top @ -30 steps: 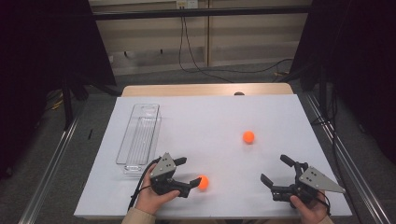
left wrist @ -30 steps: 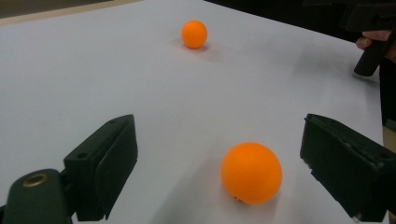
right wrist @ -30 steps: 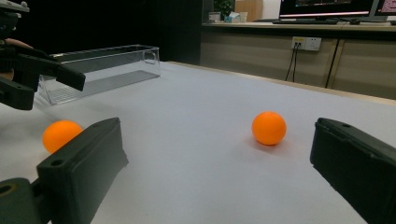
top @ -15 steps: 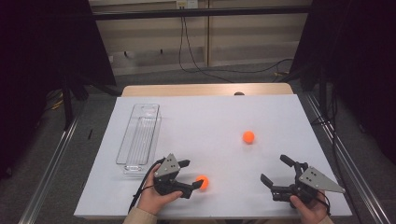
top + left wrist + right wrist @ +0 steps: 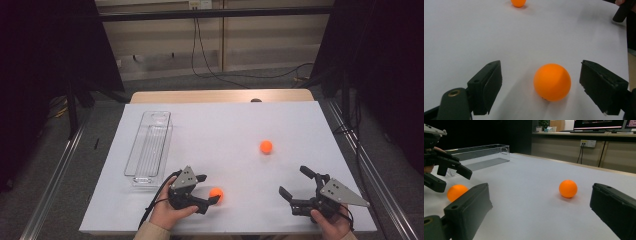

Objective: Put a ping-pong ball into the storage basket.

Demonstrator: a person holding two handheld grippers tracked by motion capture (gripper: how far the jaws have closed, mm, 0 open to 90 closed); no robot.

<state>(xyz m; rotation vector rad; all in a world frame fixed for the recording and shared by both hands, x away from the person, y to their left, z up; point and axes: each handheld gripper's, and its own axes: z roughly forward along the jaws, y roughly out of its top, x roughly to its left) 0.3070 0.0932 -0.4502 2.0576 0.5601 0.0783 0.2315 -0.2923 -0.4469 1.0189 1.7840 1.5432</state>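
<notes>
In the high view, the left claw [image 5: 209, 189] brackets the near orange ball [image 5: 216, 194] on the white tabletop [image 5: 225, 135]; the right claw [image 5: 295, 184] stands spread. A clear tray [image 5: 149, 147] lies left. In the left gripper view, its jaws have just been closing, neither pad touching the ball [image 5: 552, 82]. In the right gripper view, the far ball [image 5: 568, 188] sits between spread jaws.

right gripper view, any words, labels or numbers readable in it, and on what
No text can be read.
Monitor at the top right: bright lines on the screen, too small and blurred to read.
Wall socket below the counter: no legible marking.
Orange ball, clear tray and white table: no print visible.
</notes>
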